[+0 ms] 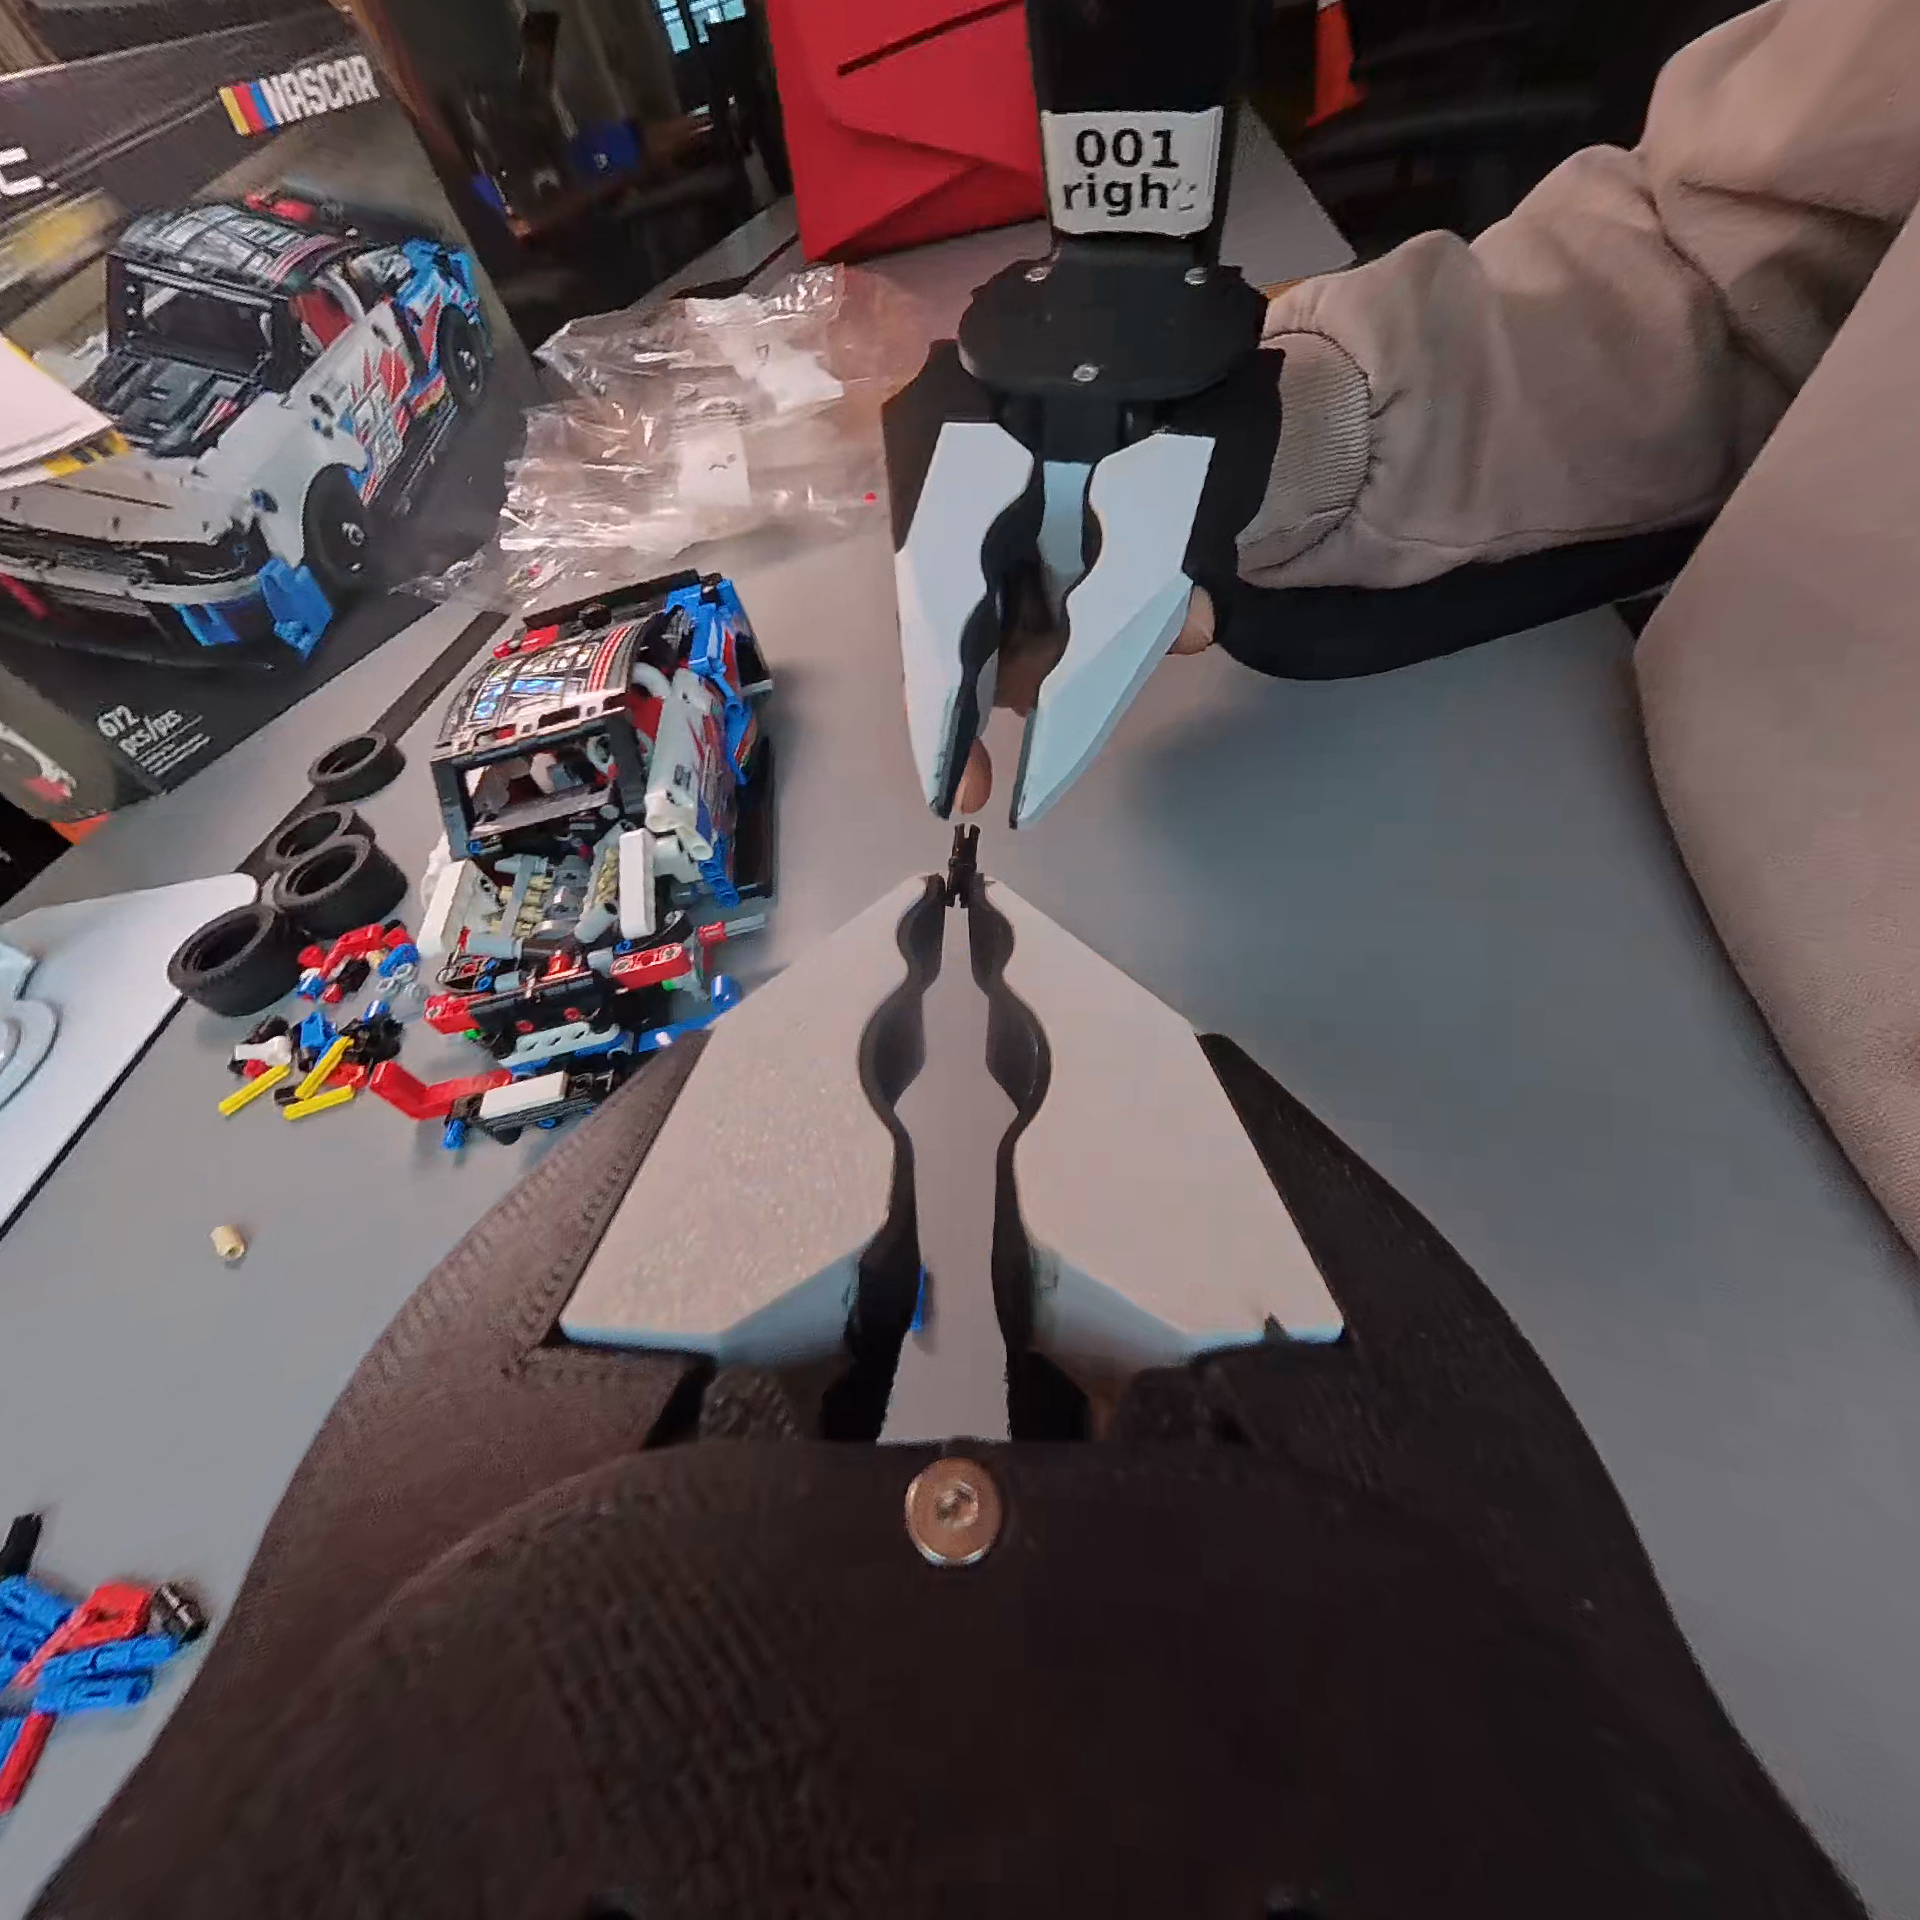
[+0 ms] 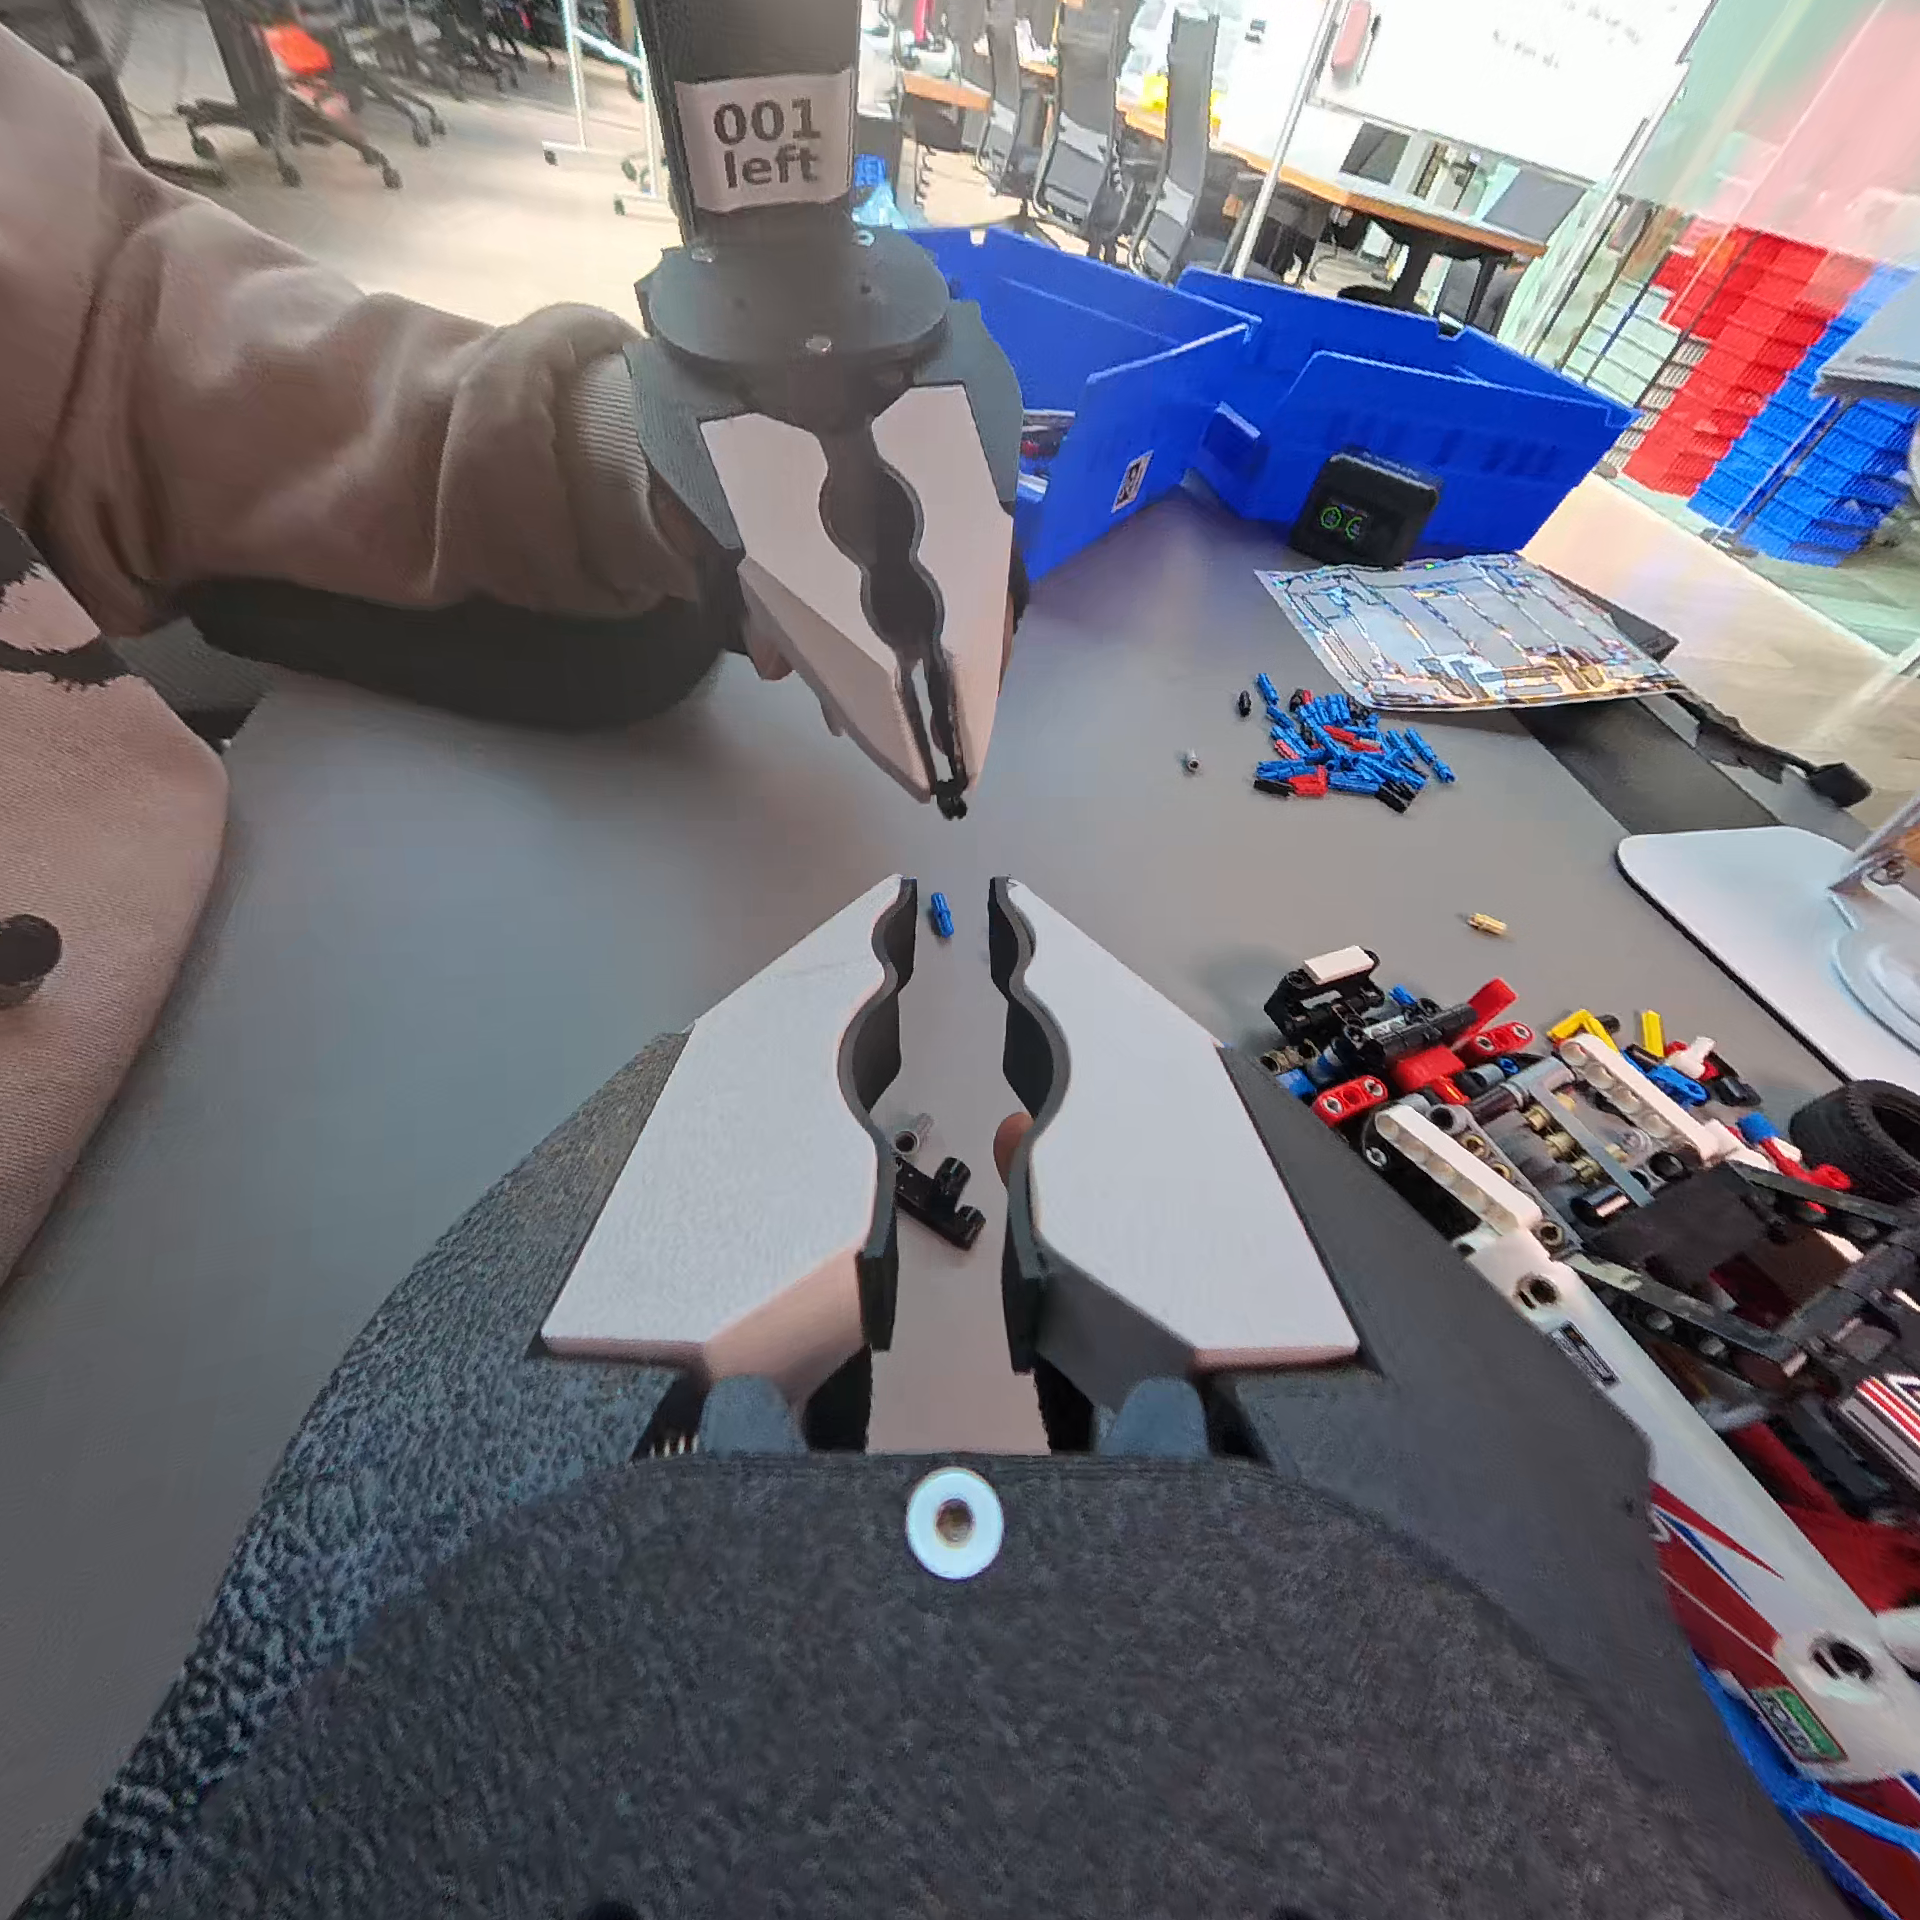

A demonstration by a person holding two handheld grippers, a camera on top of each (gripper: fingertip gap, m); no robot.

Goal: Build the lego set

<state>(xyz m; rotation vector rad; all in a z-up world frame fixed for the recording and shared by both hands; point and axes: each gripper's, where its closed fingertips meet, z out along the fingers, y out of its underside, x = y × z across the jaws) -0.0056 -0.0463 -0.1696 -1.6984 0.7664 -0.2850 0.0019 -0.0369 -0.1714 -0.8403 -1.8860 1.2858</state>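
Note:
My left gripper point(image 1: 961, 883) is shut on a small black pin point(image 1: 964, 850) that sticks out past its tips. It also shows in the right wrist view point(image 2: 940, 792), pin point(image 2: 951, 803) pointing down. My right gripper point(image 2: 951, 891) is open and empty, tip to tip with the left one, a small gap apart; in the left wrist view it point(image 1: 982, 816) hangs just above the pin. A blue pin point(image 2: 940, 914) and a black connector piece point(image 2: 940, 1195) lie on the grey table point(image 2: 520, 935) below. The half-built race car point(image 1: 613, 800) stands to the left.
Black tyres point(image 1: 312, 883) and loose coloured pieces point(image 1: 332, 1049) lie beside the car. The set's box point(image 1: 208, 416), clear plastic bags point(image 1: 707, 416) and a red box point(image 1: 914, 125) stand behind. Blue pins point(image 2: 1340, 748), a sticker sheet point(image 2: 1455, 634) and blue bins point(image 2: 1299, 416) are far right. My two grippers' fingertips are within a few centimetres of each other. From the right gripper's tips to the black connector piece point(image 2: 940, 1195) is close to 8 cm. Both grippers' tips are roughly 15 cm from the half-built race car point(image 1: 613, 800). It is also in sight in the right wrist view point(image 2: 1618, 1267).

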